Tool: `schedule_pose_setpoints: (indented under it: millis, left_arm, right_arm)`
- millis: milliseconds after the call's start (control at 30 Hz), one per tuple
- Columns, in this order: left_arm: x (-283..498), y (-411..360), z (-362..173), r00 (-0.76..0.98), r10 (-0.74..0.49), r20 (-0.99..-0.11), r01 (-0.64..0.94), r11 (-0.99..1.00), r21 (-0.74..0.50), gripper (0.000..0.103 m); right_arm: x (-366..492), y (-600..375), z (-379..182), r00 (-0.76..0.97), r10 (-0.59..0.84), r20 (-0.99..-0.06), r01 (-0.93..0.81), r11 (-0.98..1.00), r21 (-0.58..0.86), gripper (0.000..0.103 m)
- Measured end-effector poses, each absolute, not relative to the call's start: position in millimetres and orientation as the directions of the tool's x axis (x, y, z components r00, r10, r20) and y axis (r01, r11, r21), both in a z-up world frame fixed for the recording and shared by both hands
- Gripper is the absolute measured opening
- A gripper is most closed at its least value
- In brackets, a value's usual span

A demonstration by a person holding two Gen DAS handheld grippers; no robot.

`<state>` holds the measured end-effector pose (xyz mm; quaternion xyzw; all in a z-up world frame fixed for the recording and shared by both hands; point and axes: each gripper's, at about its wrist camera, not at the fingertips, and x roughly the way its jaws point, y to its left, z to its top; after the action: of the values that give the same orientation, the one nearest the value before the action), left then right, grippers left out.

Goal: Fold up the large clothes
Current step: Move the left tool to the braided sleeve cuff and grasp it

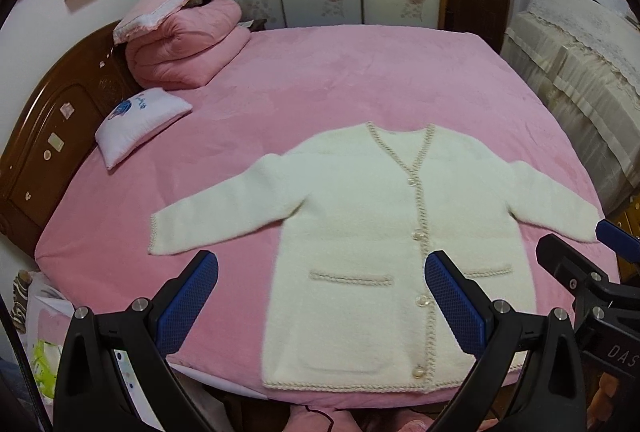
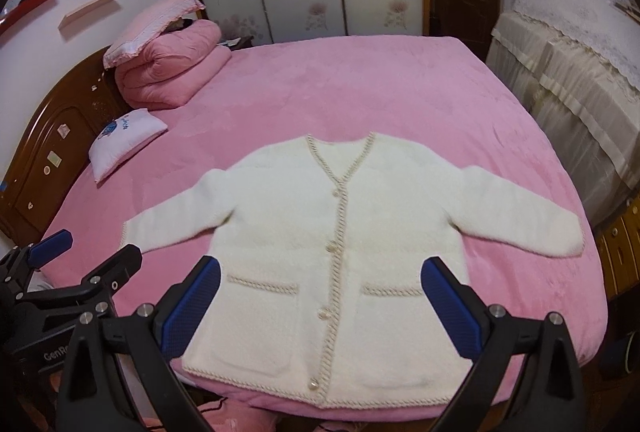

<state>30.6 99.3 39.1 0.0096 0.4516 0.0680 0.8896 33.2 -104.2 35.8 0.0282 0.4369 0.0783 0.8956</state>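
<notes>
Claws (image 1: 320,296) (image 2: 320,296) wide open, empty, above cardigan (image 1: 380,232).

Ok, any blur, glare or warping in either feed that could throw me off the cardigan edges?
Left wrist view: the cardigan looks slightly soft, and fisheye bends the bed edges. Right wrist view: similar softness, the hem curves, dark vignette in the corners. No glare in either; lighting is even, shadows faint.

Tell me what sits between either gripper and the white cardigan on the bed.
Nothing visible. The cardigan lies flat and buttoned on the pink bedspread, with the left gripper and right gripper open above its hem. The small pillow and folded quilt sit far off, beside the headboard.
</notes>
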Motion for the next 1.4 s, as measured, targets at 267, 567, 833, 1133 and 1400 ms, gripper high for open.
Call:
schedule_pose_setpoints:
  millis: [267, 567, 833, 1133, 1400]
  left_arm:
    - [57, 233, 5, 0.48, 0.039, -0.876, -0.245, 0.965, -0.091, 0.102]
    - [85, 396, -87, 0.316, 0.003, -0.949, -0.375, 0.919, -0.123, 0.102]
    - [120, 523, -170, 0.296, -0.122, -0.947, -0.454, 0.855, -0.252, 0.102]
    - [161, 593, -272, 0.19, -0.128, -0.973, -0.577, 0.788, -0.216, 0.093]
    - [190, 595, -330, 0.055, -0.124, -0.991, -0.571, 0.81, -0.133, 0.073]
  right_arm:
    - [73, 5, 12, 0.538, 0.217, -0.815, -0.231, 0.967, 0.105, 0.101]
    - [101, 126, -17, 0.499, 0.189, -0.846, -0.342, 0.94, 0.008, 0.101]
    - [114, 203, -43, 0.424, 0.144, -0.894, -0.45, 0.89, -0.07, 0.101]
    - [136, 223, -88, 0.263, 0.046, -0.964, -0.439, 0.895, -0.078, 0.101]
    - [151, 219, -110, 0.201, -0.014, -0.98, -0.408, 0.908, -0.097, 0.101]
